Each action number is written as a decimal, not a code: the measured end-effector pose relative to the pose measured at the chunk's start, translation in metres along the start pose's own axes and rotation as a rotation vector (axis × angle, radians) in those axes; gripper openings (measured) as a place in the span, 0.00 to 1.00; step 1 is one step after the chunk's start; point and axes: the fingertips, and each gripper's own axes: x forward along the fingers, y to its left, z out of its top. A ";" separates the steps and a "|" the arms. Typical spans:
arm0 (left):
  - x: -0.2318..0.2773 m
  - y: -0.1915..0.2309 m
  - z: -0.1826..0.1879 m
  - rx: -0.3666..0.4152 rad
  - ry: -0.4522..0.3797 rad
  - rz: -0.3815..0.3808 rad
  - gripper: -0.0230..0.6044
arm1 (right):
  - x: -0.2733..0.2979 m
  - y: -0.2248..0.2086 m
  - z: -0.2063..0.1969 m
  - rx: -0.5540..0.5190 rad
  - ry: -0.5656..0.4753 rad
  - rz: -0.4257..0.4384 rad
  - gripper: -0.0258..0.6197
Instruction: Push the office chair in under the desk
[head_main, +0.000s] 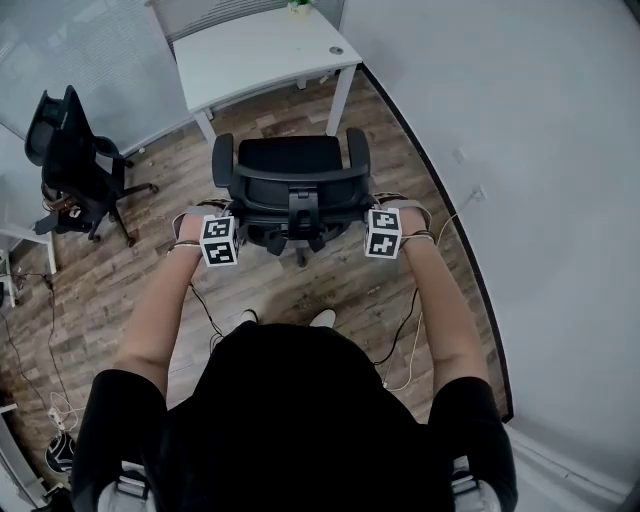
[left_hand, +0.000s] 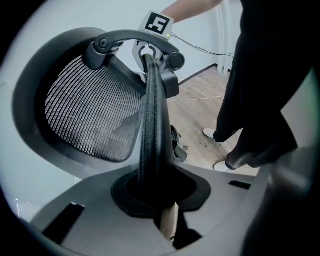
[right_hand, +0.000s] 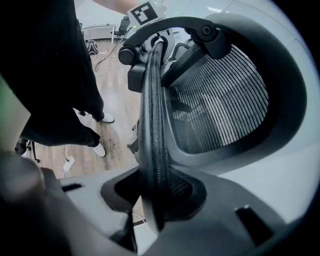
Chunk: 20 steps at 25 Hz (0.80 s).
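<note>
The office chair (head_main: 290, 190) is black throughout, with finely ribbed dark mesh panels in a dark frame; the floor (head_main: 120, 290) is brown wood-grain plank and the bench (head_main: 260, 50) is plain white. The left gripper (left_hand: 159, 200) and right gripper (right_hand: 155, 200) have matt grey bodies, each with a white cube printed with black square markers. The person's top (head_main: 300, 420) is black and the shoes (head_main: 322, 318) white; the wall (head_main: 540, 150) is pale grey with a black skirting (head_main: 450, 230).
</note>
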 end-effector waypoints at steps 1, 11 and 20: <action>0.002 0.002 0.004 -0.006 0.003 0.003 0.12 | 0.001 -0.004 -0.004 -0.008 -0.005 -0.001 0.21; 0.005 0.016 0.024 -0.092 0.037 0.013 0.11 | 0.004 -0.037 -0.028 -0.094 -0.046 -0.001 0.21; 0.015 0.028 0.040 -0.140 0.058 0.018 0.11 | 0.012 -0.059 -0.048 -0.135 -0.054 0.009 0.21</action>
